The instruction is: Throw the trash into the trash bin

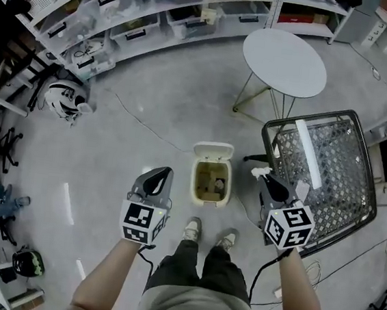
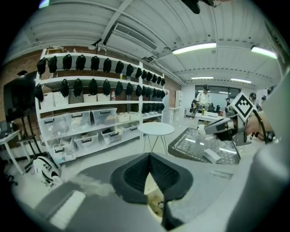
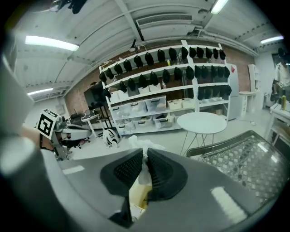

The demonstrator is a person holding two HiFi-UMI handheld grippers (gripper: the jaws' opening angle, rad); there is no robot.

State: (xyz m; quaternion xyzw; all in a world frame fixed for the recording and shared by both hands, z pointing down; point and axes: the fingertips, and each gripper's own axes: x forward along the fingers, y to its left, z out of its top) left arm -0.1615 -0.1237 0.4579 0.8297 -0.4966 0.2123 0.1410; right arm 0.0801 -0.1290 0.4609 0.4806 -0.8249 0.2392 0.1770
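The right gripper [image 1: 268, 181] had its jaws clamped on a crumpled white tissue [image 3: 139, 172]. The left gripper [image 1: 158, 179] was closed on nothing. The open trash bin [image 1: 195, 180] stood on the floor between them, just left of the tissue, long axis running near to far. The mesh counter [image 1: 353, 202] edged close on the right, with open floor toward the bin.

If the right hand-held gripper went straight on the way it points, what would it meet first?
Likely the grey floor by the round white table; the open cream trash bin lies left. Depth unclear.
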